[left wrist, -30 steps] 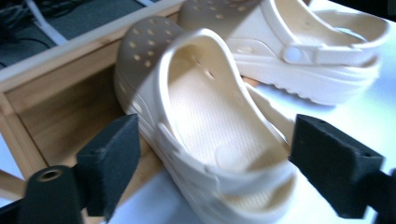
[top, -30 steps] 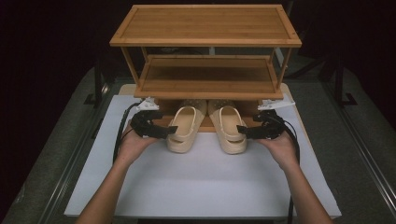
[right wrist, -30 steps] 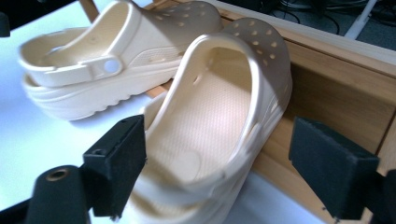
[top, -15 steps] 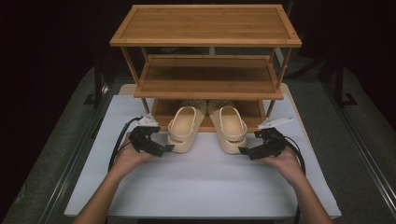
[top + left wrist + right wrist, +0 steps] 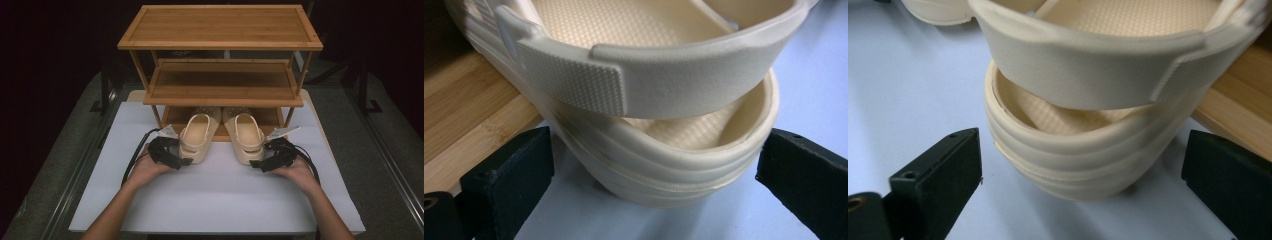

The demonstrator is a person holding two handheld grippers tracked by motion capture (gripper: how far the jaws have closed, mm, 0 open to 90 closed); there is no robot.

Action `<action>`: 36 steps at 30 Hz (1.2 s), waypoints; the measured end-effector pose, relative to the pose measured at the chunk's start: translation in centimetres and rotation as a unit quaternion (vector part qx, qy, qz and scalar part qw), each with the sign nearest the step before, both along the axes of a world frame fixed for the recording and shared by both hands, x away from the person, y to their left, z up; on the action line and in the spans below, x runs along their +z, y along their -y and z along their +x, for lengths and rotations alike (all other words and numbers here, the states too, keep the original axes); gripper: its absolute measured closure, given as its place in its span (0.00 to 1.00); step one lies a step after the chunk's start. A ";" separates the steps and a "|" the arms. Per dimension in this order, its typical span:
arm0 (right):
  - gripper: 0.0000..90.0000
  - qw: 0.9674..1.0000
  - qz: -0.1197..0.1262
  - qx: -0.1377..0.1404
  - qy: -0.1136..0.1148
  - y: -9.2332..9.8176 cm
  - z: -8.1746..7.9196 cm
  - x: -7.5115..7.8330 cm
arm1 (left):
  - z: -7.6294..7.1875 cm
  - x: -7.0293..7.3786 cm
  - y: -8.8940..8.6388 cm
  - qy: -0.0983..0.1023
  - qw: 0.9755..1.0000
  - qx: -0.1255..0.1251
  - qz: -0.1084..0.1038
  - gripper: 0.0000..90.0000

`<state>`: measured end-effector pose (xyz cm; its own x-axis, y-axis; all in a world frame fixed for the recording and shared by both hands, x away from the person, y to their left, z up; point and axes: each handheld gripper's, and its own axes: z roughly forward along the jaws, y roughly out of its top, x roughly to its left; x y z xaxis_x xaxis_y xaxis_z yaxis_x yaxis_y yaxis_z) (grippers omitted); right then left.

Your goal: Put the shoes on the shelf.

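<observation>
Two cream clogs, toes under the bamboo rack (image 5: pixel 222 97), heels out on the white mat (image 5: pixel 210 200). Left clog (image 5: pixel 659 165) heel sits between the left gripper (image 5: pixel 654 170) jaws, wide apart, nothing gripped, having just been opening. Right clog (image 5: pixel 1088 165) likewise within the right gripper (image 5: pixel 1083 170). Judgement: centre each heel, close on the rim below the strap, avoid pinching the strap.

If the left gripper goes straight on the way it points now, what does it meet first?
Most likely the heel of the left clog. The left gripper stands with its jaws open on either side of that heel, not touching it. Depth is hard to judge, but nothing else lies between.
</observation>
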<state>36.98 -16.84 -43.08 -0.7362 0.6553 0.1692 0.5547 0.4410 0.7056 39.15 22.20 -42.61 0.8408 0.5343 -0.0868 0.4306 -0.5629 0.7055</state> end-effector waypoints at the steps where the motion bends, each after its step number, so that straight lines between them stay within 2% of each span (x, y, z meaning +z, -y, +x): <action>1: 0.03 1.000 -0.001 0.003 0.000 -0.1 0.1 -0.1 | 0.0 -0.1 0.0 0.000 1.000 -0.001 -0.001 0.04; 3: 0.07 1.000 -0.009 0.001 0.001 -0.2 0.1 -0.3 | 0.0 -0.1 0.0 0.000 1.000 -0.001 -0.002 0.04; 13: 0.08 1.000 -0.003 0.007 0.000 -0.5 0.2 -0.2 | 0.0 -0.1 0.6 0.002 1.000 -0.001 -0.002 0.05; 17: 0.08 1.000 0.000 0.012 0.003 -1.6 0.4 -0.2 | 0.0 -0.2 1.4 0.004 1.000 -0.002 -0.006 0.06; 18: 0.08 1.000 0.000 0.013 0.005 -1.8 0.4 -0.3 | 0.1 -0.1 1.7 0.002 1.000 -0.007 0.003 0.06; 22: 0.10 1.000 -0.002 0.019 0.009 -2.4 0.7 -0.3 | 0.3 0.2 2.6 0.001 1.000 -0.012 0.006 0.06; 25: 0.11 0.999 -0.008 0.027 0.015 -3.5 0.9 -0.1 | 0.4 0.2 4.0 0.007 1.000 -0.024 0.011 0.06; 27: 0.12 0.999 -0.008 0.028 0.018 -4.0 1.0 0.0 | 0.5 0.2 4.5 0.013 0.999 -0.022 0.019 0.08; 29: 0.12 0.999 -0.017 0.022 0.026 -4.2 1.1 -0.1 | 0.6 0.2 4.6 0.013 1.000 -0.019 0.020 0.08; 36: 0.13 1.000 -0.011 0.018 0.022 -4.1 1.4 0.0 | 1.2 0.5 4.7 0.010 0.999 -0.021 0.023 0.08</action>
